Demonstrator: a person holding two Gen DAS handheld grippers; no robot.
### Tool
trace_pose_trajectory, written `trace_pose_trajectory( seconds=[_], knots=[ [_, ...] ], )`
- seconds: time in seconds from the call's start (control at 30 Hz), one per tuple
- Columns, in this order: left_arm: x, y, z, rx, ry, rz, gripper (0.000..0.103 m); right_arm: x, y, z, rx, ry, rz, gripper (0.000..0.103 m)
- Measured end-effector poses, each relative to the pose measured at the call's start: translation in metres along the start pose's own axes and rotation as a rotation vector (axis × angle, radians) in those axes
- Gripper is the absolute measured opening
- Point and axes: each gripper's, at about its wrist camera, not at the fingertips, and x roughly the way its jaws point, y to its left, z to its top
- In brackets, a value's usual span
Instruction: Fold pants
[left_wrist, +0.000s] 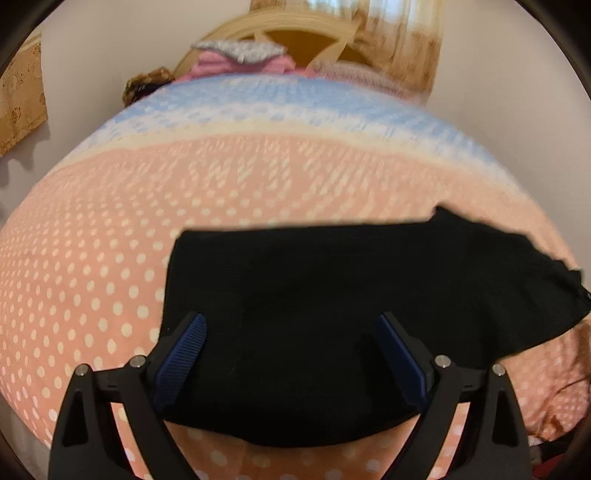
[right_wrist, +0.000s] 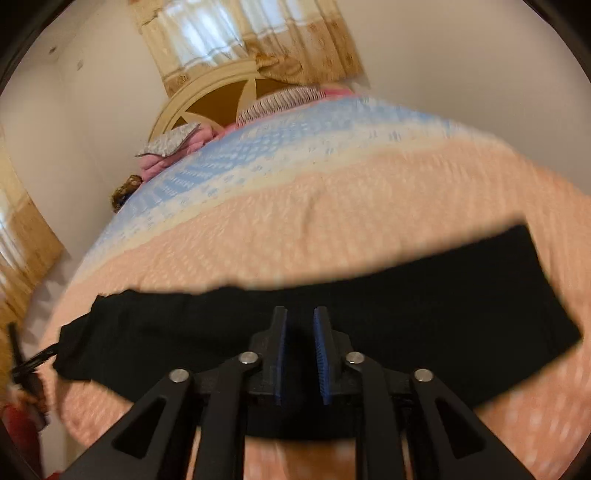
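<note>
Black pants (left_wrist: 332, 295) lie flat on a bed with a pink polka-dot cover (left_wrist: 92, 277). In the left wrist view my left gripper (left_wrist: 291, 325) is wide open above the left part of the pants, with nothing between its blue pads. In the right wrist view the pants (right_wrist: 424, 295) stretch as a long band across the bed. My right gripper (right_wrist: 300, 317) hovers over their middle, its blue pads a narrow gap apart with nothing between them.
The cover turns blue and white (left_wrist: 258, 107) toward the far end. Pink and grey pillows (left_wrist: 240, 55) lie by a cream headboard (right_wrist: 207, 96). Curtains (right_wrist: 251, 37) hang behind. A dark object (right_wrist: 26, 365) sits at the bed's left edge.
</note>
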Motion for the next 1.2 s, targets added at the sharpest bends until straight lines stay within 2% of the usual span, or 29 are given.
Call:
trace_pose_trajectory(
  seconds=[0.07,0.1,0.13,0.17,0.2,0.23,0.3,0.33,0.43,0.5,0.57,0.6,0.7,0.77,0.83,0.87,0.9,0.97,1.03,1.1,1.13,1.2],
  knots=[
    [0.009,-0.011,-0.001,0.077,0.002,0.092,0.096,0.007,-0.017,-0.015,0.014,0.094,-0.157,0.018],
    [0.011,-0.015,-0.001,0.101,0.006,0.117,0.097,0.000,-0.033,-0.018,0.056,0.077,-0.147,0.018],
    [0.009,-0.014,0.000,0.094,0.010,0.117,0.097,-0.013,-0.051,-0.017,0.130,0.046,-0.185,0.018],
    [0.008,-0.011,0.002,0.081,0.013,0.111,0.097,-0.025,-0.068,-0.014,0.186,0.025,-0.306,0.021],
    [0.005,-0.008,0.003,0.063,0.014,0.116,0.097,-0.037,-0.084,-0.012,0.231,-0.004,-0.374,0.021],
    [0.001,-0.002,0.003,0.050,0.011,0.123,0.096,-0.055,-0.104,-0.011,0.309,-0.058,-0.395,0.021],
    [-0.011,0.006,0.001,0.016,-0.011,0.105,0.096,-0.085,-0.134,-0.014,0.439,-0.141,-0.286,0.021],
    [-0.019,0.011,0.000,-0.011,-0.034,0.081,0.097,-0.094,-0.140,-0.013,0.459,-0.160,-0.257,0.021],
    [-0.026,0.018,-0.001,-0.081,-0.054,0.056,0.096,-0.095,-0.138,-0.007,0.405,-0.163,-0.288,0.030],
    [-0.029,0.016,-0.002,-0.102,-0.055,0.040,0.096,-0.086,-0.135,-0.007,0.395,-0.126,-0.295,0.030],
    [-0.035,0.006,-0.003,-0.101,-0.066,-0.014,0.096,-0.071,-0.136,-0.006,0.427,-0.110,-0.275,0.030],
    [-0.038,-0.005,-0.004,-0.086,-0.069,-0.068,0.096,-0.065,-0.138,-0.006,0.442,-0.097,-0.292,0.030],
    [-0.042,-0.044,-0.002,0.001,-0.084,-0.161,0.097,-0.045,-0.141,-0.002,0.450,-0.051,-0.361,0.031],
    [-0.044,-0.083,0.000,0.094,-0.083,-0.242,0.097,-0.037,-0.140,0.005,0.410,-0.045,-0.381,0.034],
    [-0.044,-0.126,0.001,0.203,-0.083,-0.316,0.096,-0.024,-0.136,0.011,0.359,0.007,-0.380,0.033],
    [-0.044,-0.145,0.001,0.247,-0.078,-0.343,0.096,-0.017,-0.133,0.013,0.327,0.036,-0.373,0.013],
    [-0.042,-0.164,0.000,0.295,-0.068,-0.368,0.096,-0.010,-0.130,0.013,0.287,0.064,-0.388,0.010],
    [-0.039,-0.202,-0.001,0.394,-0.061,-0.398,0.096,-0.010,-0.127,0.018,0.223,0.051,-0.444,0.010],
    [-0.034,-0.234,-0.005,0.459,-0.036,-0.435,0.096,-0.021,-0.136,0.022,0.243,0.016,-0.463,0.010],
    [-0.027,-0.254,-0.011,0.500,-0.007,-0.469,0.096,-0.023,-0.150,0.022,0.284,0.021,-0.468,0.010],
    [-0.022,-0.264,-0.017,0.529,0.006,-0.474,0.096,-0.020,-0.155,0.020,0.287,0.034,-0.476,0.009],
    [-0.010,-0.279,-0.030,0.582,0.053,-0.432,0.096,-0.020,-0.155,0.020,0.253,0.040,-0.463,0.009]
  ],
)
